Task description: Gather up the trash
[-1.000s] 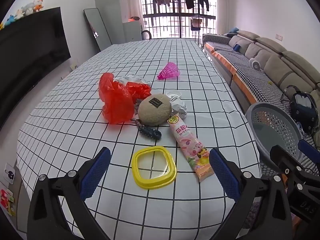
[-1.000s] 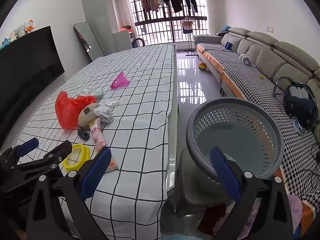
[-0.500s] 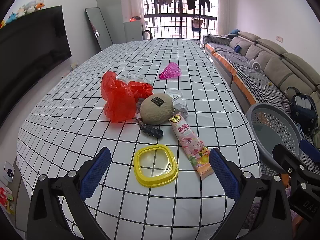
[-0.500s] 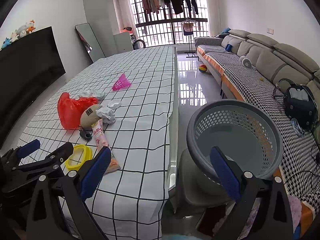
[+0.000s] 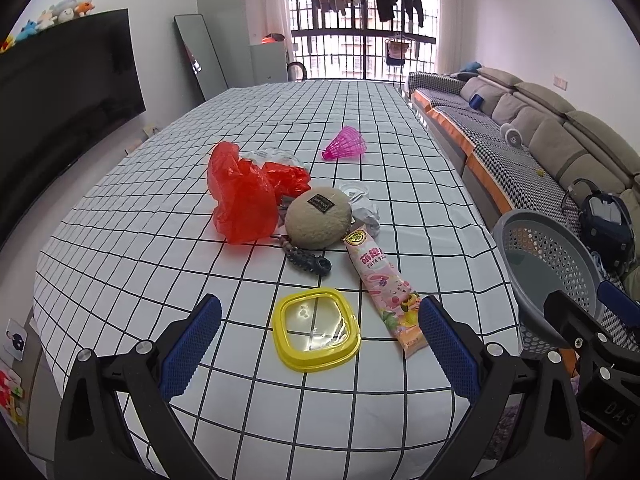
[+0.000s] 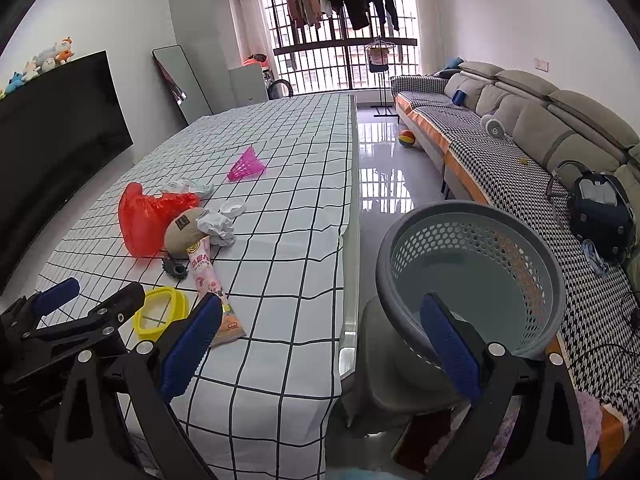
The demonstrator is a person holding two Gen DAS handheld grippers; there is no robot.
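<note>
On the checked tablecloth (image 5: 140, 208) lie a red plastic bag (image 5: 240, 196), a round beige pouch (image 5: 318, 218), crumpled white paper (image 5: 366, 210), a pink snack wrapper (image 5: 386, 288), a yellow square lid (image 5: 316, 328), a dark ridged clip (image 5: 308, 262) and a pink shuttlecock (image 5: 346, 144). My left gripper (image 5: 316, 356) hangs open just short of the yellow lid, holding nothing. My right gripper (image 6: 320, 344) is open and empty, off the table's right edge, in front of the grey perforated basket (image 6: 472, 276). The same heap shows at left in the right wrist view, red plastic bag (image 6: 140, 220) included.
The grey basket (image 5: 548, 276) stands on the floor beside the table's right edge. A grey sofa (image 6: 520, 132) with a dark bag (image 6: 600, 212) runs along the right wall. A black screen (image 5: 60, 92) and a leaning mirror (image 5: 200, 60) stand at left. A ball (image 6: 408, 138) lies on the floor.
Both views have shifted slightly, the left gripper edging a little nearer the yellow lid. Nothing on the table moved and both grippers stayed open.
</note>
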